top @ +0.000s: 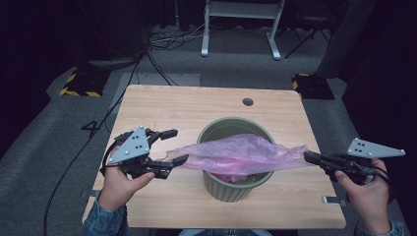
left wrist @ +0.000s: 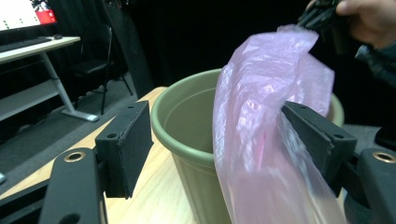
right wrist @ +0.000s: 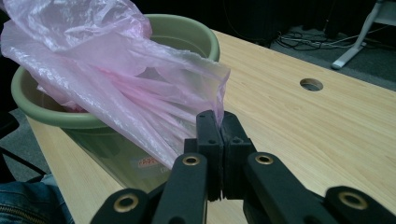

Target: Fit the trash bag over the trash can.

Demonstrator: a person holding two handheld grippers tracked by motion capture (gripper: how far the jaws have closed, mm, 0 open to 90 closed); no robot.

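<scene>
A green bin (top: 234, 188) stands on the middle of the wooden table (top: 187, 105). A thin pink plastic bag (top: 241, 153) is stretched across its mouth, partly sagging inside. My left gripper (top: 175, 146) is open at the bag's left end. In the left gripper view the bag (left wrist: 261, 93) drapes over the right-hand jaw, and the bin (left wrist: 187, 126) sits just behind the gripper (left wrist: 217, 121). My right gripper (top: 310, 157) is shut on the bag's right end beyond the bin's rim. The right gripper view has this gripper (right wrist: 219, 122) pinching the bag's (right wrist: 93, 70) edge, the bin (right wrist: 32, 108) behind.
A round cable hole (top: 248, 102) lies near the table's far edge, also visible as the hole (right wrist: 311, 84) in the right gripper view. Beyond the table stand a white desk frame (top: 241, 27), floor cables (top: 167, 39) and yellow-black striped bases (top: 81, 82).
</scene>
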